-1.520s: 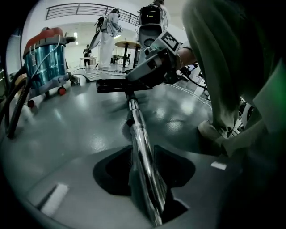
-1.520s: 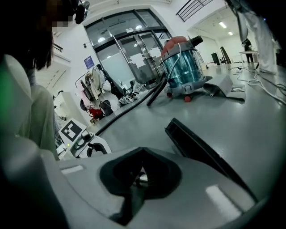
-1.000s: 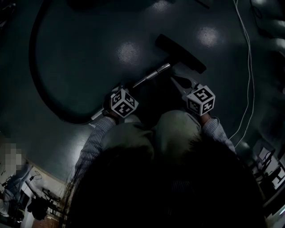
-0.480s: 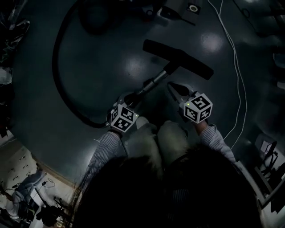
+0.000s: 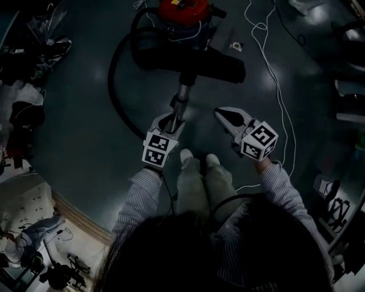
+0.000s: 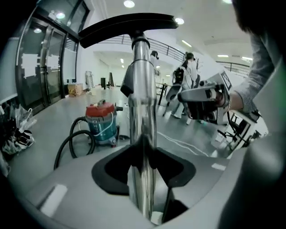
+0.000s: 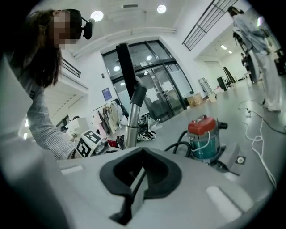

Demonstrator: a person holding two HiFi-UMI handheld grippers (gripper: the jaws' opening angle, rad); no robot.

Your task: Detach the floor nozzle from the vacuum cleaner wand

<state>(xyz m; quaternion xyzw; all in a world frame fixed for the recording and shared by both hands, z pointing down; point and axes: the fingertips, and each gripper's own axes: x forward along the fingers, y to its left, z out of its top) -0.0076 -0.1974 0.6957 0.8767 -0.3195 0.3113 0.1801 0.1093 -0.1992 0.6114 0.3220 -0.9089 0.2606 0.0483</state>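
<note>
My left gripper (image 5: pixel 170 121) is shut on the chrome wand (image 5: pixel 180 102), which runs up between its jaws in the left gripper view (image 6: pixel 143 147). The black floor nozzle (image 5: pixel 205 61) sits on the wand's far end, raised off the floor, and shows as a dark bar (image 6: pixel 127 23) high in that view. To the right, my right gripper (image 5: pixel 220 113) is shut on nothing and apart from the wand. In the right gripper view its jaws (image 7: pixel 139 175) meet, with the wand (image 7: pixel 130 123) and nozzle (image 7: pixel 125 62) to their left.
The vacuum canister (image 5: pixel 182 11), red-topped, stands on the floor ahead, with its black hose (image 5: pixel 118 100) curving to the left. A white cable (image 5: pixel 278 85) snakes over the floor on the right. Clothes and bags (image 5: pixel 25 63) lie at the far left. People stand in the background (image 6: pixel 187 74).
Both grippers have risen a long way with the person. The wand came up in the left gripper, lifting the nozzle off the floor. The canister has come into view.
</note>
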